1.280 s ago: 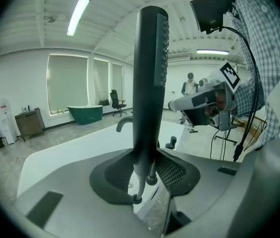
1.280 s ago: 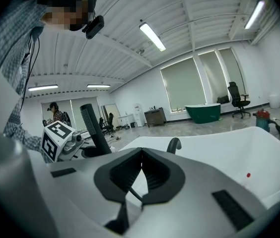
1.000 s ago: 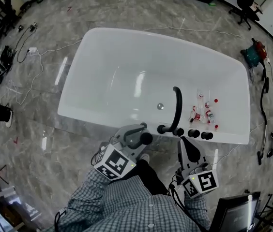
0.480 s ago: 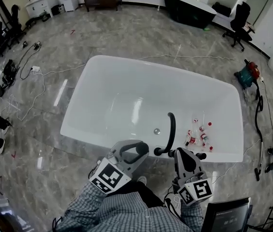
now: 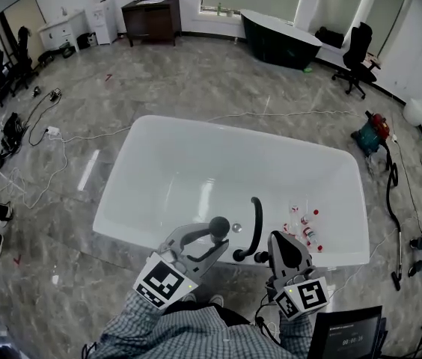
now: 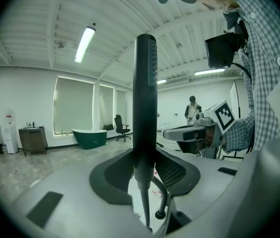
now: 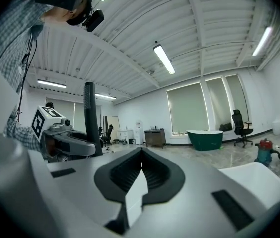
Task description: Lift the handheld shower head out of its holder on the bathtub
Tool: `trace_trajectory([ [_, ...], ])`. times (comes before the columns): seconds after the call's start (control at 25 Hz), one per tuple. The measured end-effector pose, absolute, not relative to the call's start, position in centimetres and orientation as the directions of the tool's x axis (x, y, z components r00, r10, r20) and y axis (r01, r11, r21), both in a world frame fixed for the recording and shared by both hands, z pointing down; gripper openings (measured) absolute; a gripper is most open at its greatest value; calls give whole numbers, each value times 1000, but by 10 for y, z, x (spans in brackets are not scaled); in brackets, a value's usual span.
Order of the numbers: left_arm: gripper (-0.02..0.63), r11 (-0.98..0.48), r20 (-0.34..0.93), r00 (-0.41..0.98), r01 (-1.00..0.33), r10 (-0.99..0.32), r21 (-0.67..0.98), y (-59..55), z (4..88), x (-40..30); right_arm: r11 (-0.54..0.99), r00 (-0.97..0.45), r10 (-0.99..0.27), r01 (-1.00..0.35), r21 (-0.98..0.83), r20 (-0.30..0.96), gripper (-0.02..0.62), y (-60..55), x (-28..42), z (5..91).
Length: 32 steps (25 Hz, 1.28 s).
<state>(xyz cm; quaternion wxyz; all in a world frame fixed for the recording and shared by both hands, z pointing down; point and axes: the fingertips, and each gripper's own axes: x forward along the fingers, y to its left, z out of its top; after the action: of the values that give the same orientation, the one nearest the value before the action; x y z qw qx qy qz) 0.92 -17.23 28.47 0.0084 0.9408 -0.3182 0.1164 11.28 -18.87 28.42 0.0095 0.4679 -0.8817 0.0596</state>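
Observation:
The black handheld shower head (image 6: 145,98) stands upright between the jaws of my left gripper (image 6: 145,170), which is shut on it; its hose hangs below. In the head view the left gripper (image 5: 212,234) holds the shower head (image 5: 218,224) over the near rim of the white bathtub (image 5: 121,226), left of the black curved spout (image 5: 254,226). My right gripper (image 5: 284,244) is over the same rim to the right of the spout. In its own view the right gripper (image 7: 141,170) is shut with nothing in it, and the shower head (image 7: 90,118) shows at the left.
Several small bottles (image 5: 304,226) lie in the tub near the right end. Cables trail over the marble floor (image 5: 46,137). A dark green tub (image 5: 278,36), an office chair (image 5: 357,58) and a vacuum (image 5: 368,137) stand farther off. A screen (image 5: 346,339) sits at the lower right.
The head view has tipped up, showing more of the room. My left gripper keeps its hold on the shower head, which now sits higher against the tub rim. The right gripper stays shut.

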Motion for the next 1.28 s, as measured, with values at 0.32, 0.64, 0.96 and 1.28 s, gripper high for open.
trace_trajectory([
  [0.32,124,-778,137,766,-619,-628,-104,-175,243,3,551,-552,-833,-833,-53,23,15,-191,118,259],
  [0.64,124,-757,40,759,-642,-650,-123,-177,208,-2,550,-550,-835,-835,-13,-13,15,-191,121,237],
  [0.96,123,-731,-28,738,-673,-674,-113,-179,176,-19,565,-564,-825,-825,-2,-45,15,-189,113,221],
  [1.28,123,-719,-94,728,-685,-679,-115,-181,158,-30,559,-559,-827,-829,7,-69,15,-193,117,211],
])
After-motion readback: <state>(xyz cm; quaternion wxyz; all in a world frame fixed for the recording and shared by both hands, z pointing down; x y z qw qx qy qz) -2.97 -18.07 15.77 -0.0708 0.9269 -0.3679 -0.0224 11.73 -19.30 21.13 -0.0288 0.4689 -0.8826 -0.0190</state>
